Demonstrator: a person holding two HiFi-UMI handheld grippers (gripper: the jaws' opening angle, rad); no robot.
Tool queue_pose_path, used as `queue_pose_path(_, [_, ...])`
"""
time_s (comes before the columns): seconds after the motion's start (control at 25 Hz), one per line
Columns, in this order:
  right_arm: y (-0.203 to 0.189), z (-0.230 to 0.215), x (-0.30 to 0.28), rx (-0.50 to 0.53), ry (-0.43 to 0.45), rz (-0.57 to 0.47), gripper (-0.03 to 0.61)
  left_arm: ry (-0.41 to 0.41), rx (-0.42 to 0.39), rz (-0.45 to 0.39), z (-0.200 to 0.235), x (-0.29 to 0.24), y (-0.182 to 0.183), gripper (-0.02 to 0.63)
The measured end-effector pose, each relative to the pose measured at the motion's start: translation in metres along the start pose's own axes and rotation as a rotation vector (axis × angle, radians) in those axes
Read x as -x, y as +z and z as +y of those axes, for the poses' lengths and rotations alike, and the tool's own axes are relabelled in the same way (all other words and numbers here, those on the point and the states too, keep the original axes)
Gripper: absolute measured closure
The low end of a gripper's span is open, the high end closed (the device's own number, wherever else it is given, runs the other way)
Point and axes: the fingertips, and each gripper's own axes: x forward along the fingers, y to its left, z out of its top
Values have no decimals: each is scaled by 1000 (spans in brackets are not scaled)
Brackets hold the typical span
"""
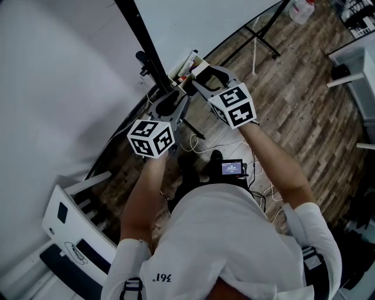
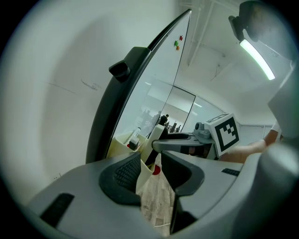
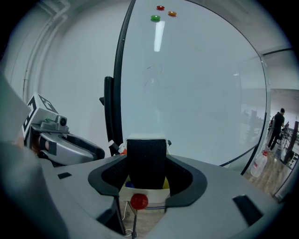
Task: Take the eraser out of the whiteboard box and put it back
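Observation:
The cream whiteboard box (image 1: pixel 186 63) hangs at the board's lower edge beside the black frame post. The eraser (image 3: pixel 146 161), black felt with a white back, stands upright between the jaws of my right gripper (image 3: pixel 146 173), which is shut on it just above the box (image 3: pixel 140 192). In the left gripper view the eraser (image 2: pixel 157 134) shows at the tip of the right gripper (image 2: pixel 180 141). My left gripper (image 2: pixel 150 173) is closed on the box's near wall (image 2: pixel 142 173). A marker (image 2: pixel 135 138) stands inside the box. In the head view both grippers, left (image 1: pixel 169 101) and right (image 1: pixel 199 79), meet at the box.
The whiteboard (image 3: pixel 196 84) fills the view ahead, with coloured magnets (image 3: pixel 155 18) near its top. A red knob (image 3: pixel 138 201) sits below the box. On the wooden floor lie cables and a small screen device (image 1: pixel 232 168). A white bottle (image 1: pixel 302 10) stands further off.

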Motion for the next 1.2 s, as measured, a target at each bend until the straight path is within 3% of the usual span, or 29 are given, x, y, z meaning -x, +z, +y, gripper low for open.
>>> queue_pose_path(0.56, [24, 4, 18, -11, -12, -67, 324, -3, -17, -42, -8, 11, 19, 486])
queue_pose_path(1.2, [44, 1, 55, -15, -47, -129, 324, -66, -43, -95, -41, 18, 46, 486])
